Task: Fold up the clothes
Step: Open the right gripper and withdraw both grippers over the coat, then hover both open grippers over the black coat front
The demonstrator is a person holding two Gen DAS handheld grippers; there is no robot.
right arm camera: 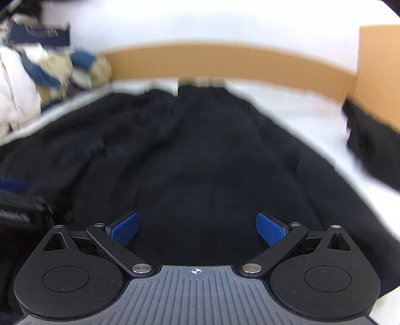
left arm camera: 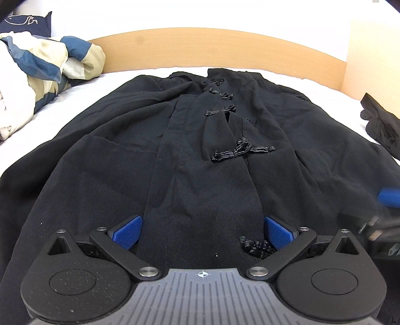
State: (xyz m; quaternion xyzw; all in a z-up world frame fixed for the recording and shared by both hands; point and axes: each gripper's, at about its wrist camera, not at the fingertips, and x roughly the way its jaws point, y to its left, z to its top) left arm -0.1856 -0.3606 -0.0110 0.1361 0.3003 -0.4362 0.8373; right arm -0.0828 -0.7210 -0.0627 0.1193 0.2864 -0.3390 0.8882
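A black garment [left arm camera: 200,150] with knotted frog fastenings [left arm camera: 237,150] down its front lies spread flat on a white bed [left arm camera: 125,82]. My left gripper [left arm camera: 202,231] is open just above the garment's near hem, its blue pads [left arm camera: 127,231] wide apart with a fold of cloth between them. My right gripper [right arm camera: 197,228] is open too, low over the same garment [right arm camera: 200,162] to the right of the left one; its view is blurred. The right gripper shows at the right edge of the left wrist view [left arm camera: 385,212].
A crumpled blue, cream and white duvet [left arm camera: 37,82] lies at the far left with a dark pillow [left arm camera: 27,22] behind it. A wooden bed board [left arm camera: 212,50] curves across the back. Another black cloth heap [left arm camera: 380,122] lies at the right.
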